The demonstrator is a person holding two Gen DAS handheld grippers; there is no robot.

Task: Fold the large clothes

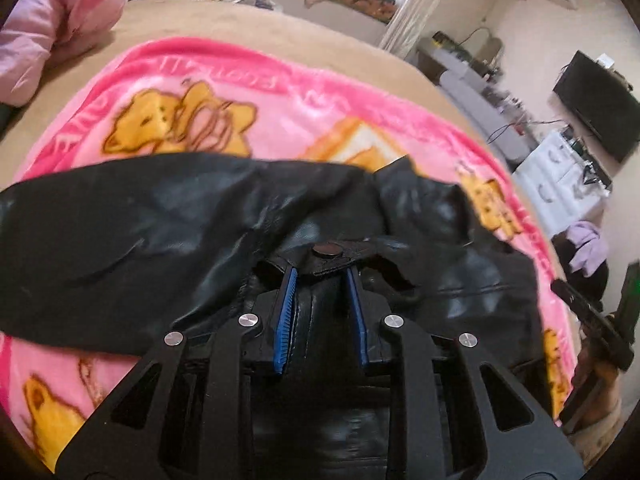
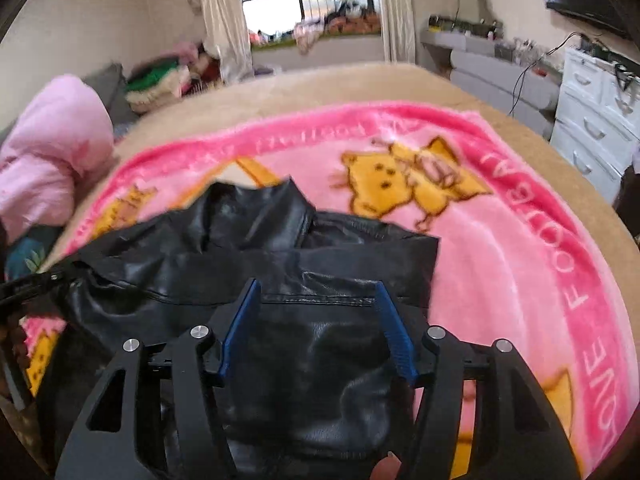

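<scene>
The black leather jacket [image 1: 168, 224] lies crumpled on the near part of a pink cartoon blanket [image 1: 280, 120] spread over a tan bed [image 2: 320, 84]. Above it, the left gripper [image 1: 322, 276] has its jaws spread around a snap tab [image 1: 326, 254]. The right gripper [image 2: 316, 288] hangs with jaws wide apart over a stitched seam, gripping nothing.
</scene>
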